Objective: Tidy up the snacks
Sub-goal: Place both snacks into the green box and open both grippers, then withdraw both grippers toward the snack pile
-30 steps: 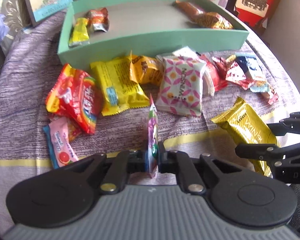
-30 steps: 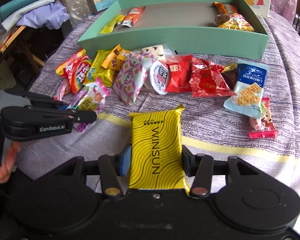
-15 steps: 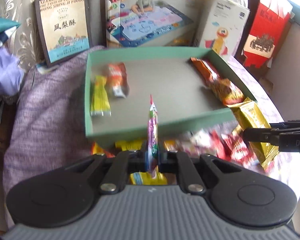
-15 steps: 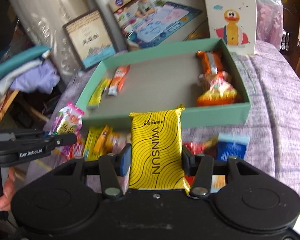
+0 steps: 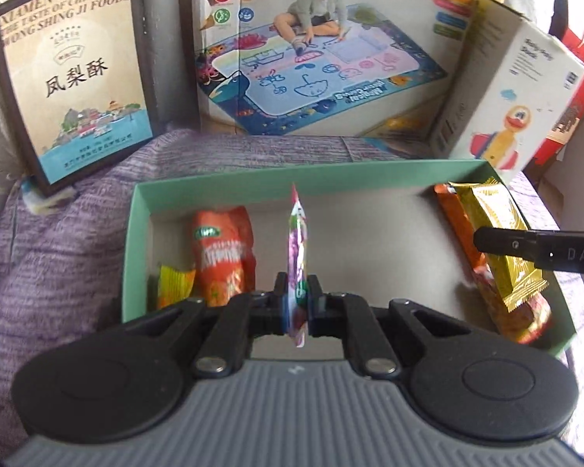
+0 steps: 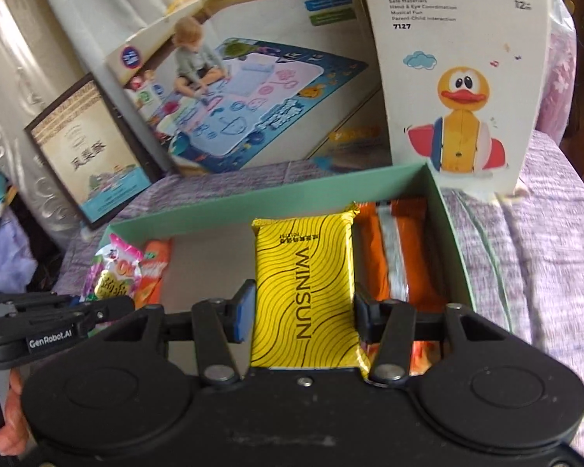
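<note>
My left gripper [image 5: 296,305] is shut on a thin pink and purple candy packet [image 5: 298,249], held edge-on above the floor of the green box [image 5: 136,241]. An orange packet [image 5: 222,253] and a small yellow one [image 5: 175,284] lie at the box's left end. My right gripper [image 6: 301,317] is shut on a yellow WINSUN packet [image 6: 305,292] over the right half of the box [image 6: 451,241]. Orange packets [image 6: 401,257] lie beside it on the right. In the right wrist view the left gripper [image 6: 109,307] holds the pink packet [image 6: 113,272] at the left.
Behind the box stand a framed pastry box [image 5: 70,74], a play-mat carton [image 5: 319,50] and a Roly-Poly Duck carton [image 6: 459,70]. The box rests on a purple cloth [image 5: 58,225]. A hand [image 6: 7,428] grips the left tool's handle.
Both grippers have moved forward from the loose snack pile on the cloth to above the inside of the green box, each still holding its packet. The pile has dropped out of view.
</note>
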Demonstrator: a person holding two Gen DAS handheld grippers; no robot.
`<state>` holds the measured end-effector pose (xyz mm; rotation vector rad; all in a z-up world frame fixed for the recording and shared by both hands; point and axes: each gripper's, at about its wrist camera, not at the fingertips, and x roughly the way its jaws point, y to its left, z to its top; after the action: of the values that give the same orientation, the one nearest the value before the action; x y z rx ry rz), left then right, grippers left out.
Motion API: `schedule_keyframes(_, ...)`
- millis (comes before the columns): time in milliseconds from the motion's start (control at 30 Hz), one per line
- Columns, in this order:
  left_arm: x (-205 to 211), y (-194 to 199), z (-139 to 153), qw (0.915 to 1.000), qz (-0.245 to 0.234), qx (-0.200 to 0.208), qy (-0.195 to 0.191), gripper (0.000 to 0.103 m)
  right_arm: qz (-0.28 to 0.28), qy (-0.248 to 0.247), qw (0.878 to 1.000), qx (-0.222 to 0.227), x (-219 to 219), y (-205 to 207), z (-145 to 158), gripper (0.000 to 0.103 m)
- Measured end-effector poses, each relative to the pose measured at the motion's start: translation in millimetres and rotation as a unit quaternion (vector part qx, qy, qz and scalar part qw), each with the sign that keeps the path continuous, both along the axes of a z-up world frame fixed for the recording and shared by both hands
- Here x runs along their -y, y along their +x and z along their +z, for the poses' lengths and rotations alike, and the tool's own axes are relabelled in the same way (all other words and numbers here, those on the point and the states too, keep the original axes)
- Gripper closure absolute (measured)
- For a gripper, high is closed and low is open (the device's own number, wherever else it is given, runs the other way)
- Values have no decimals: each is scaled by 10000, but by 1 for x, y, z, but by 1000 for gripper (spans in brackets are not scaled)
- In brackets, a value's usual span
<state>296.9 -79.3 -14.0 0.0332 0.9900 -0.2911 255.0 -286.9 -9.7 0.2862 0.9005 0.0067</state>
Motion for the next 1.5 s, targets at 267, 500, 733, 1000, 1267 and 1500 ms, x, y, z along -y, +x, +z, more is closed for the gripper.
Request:
schedule_keyframes(267, 4, 32, -16, 9993, 187, 64, 332, 41, -14, 9, 10000, 37, 2, 36, -20, 32)
schedule_keyframes(500, -7, 16, -8, 9988, 327, 149, 342, 14, -42, 18, 9999, 154, -5, 11, -10, 0)
schedule_keyframes(733, -18, -25, 12, 9987, 328, 217, 338, 3, 35, 75, 9998, 204, -14, -28, 9, 0)
schedule_keyframes(1000, -30, -87, 19, 9988, 252, 155, 399, 1, 227, 161, 9995, 165, -34, -83, 22, 0)
schedule_keyframes(1267, -61, -147, 6, 9981, 360, 3, 494, 1, 352, 403, 9986, -26, -57, -134, 20, 0)
schedule_keyframes(1500, -77, -181, -10, 9975, 388, -50, 596, 1, 388, 774, 9961, -156, -75, -165, 6, 5)
